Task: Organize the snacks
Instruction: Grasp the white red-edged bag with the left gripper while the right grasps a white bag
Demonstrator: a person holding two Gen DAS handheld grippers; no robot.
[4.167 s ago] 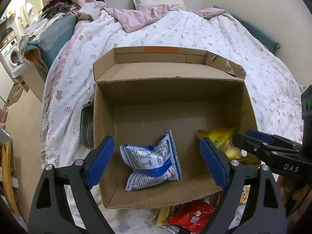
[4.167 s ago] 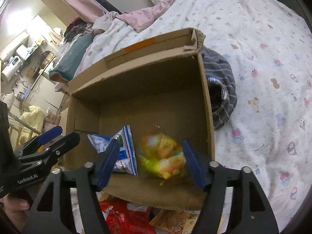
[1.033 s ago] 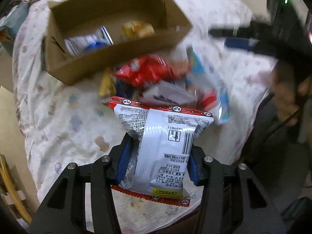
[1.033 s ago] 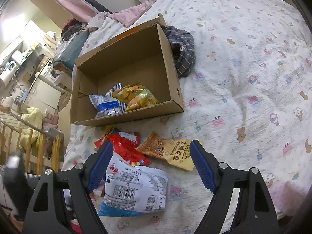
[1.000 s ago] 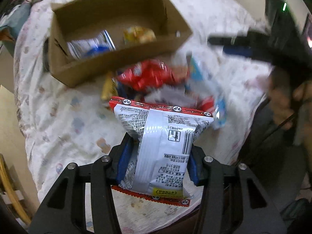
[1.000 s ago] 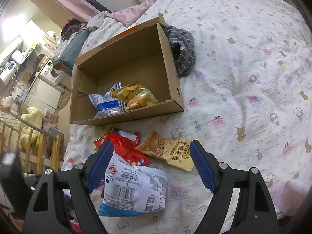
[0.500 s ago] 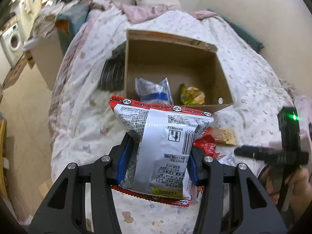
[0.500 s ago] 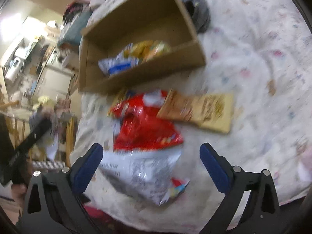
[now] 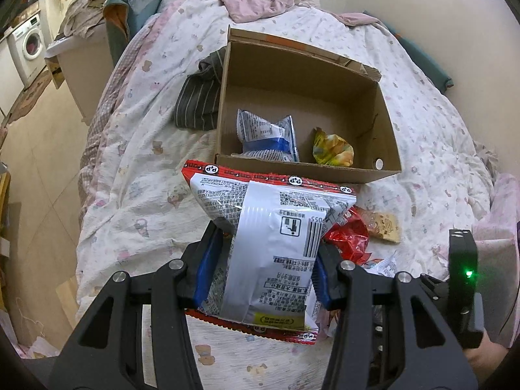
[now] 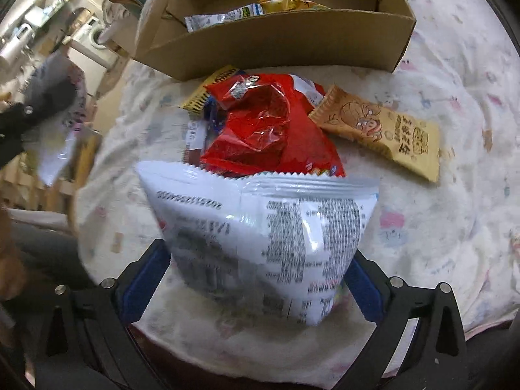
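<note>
While my left gripper (image 9: pixel 264 268) is closed in on a red-edged white packet (image 9: pixel 271 250), its two blue pads press the packet's sides about halfway between fully open and fully closed, and the packet stands upright above the bedspread (image 9: pixel 139 175). My right gripper (image 10: pixel 252 281) is set much wider, with a white zigzag-topped bag (image 10: pixel 265 232) filling the gap between its blue pads; both pads sit against the bag's lower flanks, so I read it as gripped (though the blur leaves the contact a little uncertain).

I count two packets in the cardboard box (image 9: pixel 388 136): a blue and white bag (image 9: pixel 268 136) on its left side and a crumpled yellow bag (image 9: pixel 332 147) to its right, apart from each other. On the bedspread between the box and my right gripper lie a crinkled red bag (image 10: pixel 260 130), a tan cartoon-printed packet (image 10: pixel 382 131) just beside it on the right, and a yellow-edged packet (image 10: pixel 213 89) partly tucked under the red one. That makes three loose packets and two held.

A striped dark garment (image 9: pixel 200 97) lies against the box's left wall.
</note>
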